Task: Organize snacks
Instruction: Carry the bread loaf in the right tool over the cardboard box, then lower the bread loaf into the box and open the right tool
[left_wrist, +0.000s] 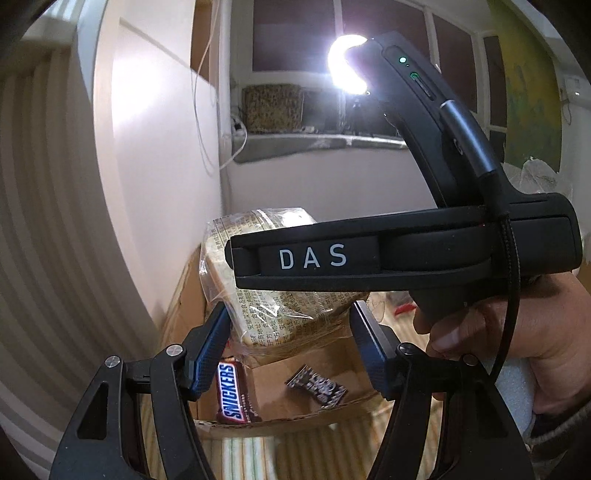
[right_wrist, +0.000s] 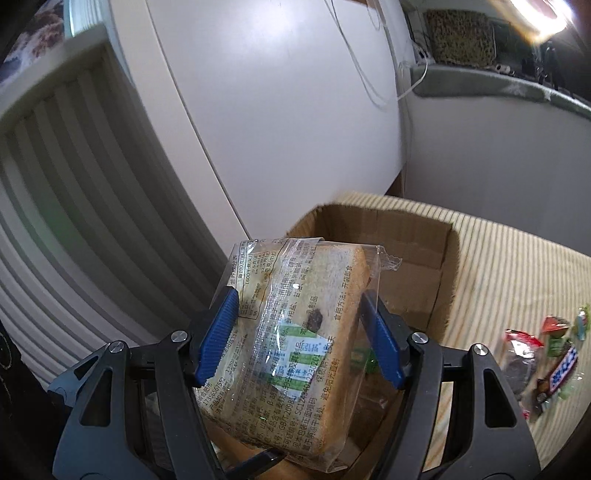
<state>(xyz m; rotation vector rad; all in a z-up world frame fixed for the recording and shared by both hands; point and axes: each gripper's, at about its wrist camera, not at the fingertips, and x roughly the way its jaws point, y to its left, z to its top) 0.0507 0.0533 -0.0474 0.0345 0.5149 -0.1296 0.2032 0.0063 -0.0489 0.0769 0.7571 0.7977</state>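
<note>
My right gripper (right_wrist: 299, 332) is shut on a clear-wrapped bread package (right_wrist: 295, 332), which it holds above an open cardboard box (right_wrist: 417, 236). In the left wrist view my left gripper (left_wrist: 290, 347) grips a second bread package (left_wrist: 291, 321), whose plastic presses against both blue pads (left_wrist: 210, 350). The right gripper's black body (left_wrist: 406, 254) crosses just above it, held by a person's hand (left_wrist: 498, 332). On the box floor (left_wrist: 284, 373) lie a Snickers bar (left_wrist: 231, 391) and a dark wrapped snack (left_wrist: 317, 386).
The box sits on a striped cloth (right_wrist: 517, 266) beside a white cabinet side (right_wrist: 277, 129). A loose pile of wrapped snacks (right_wrist: 535, 358) lies on the cloth to the right. A bright lamp (left_wrist: 347, 62) glares from the window sill behind.
</note>
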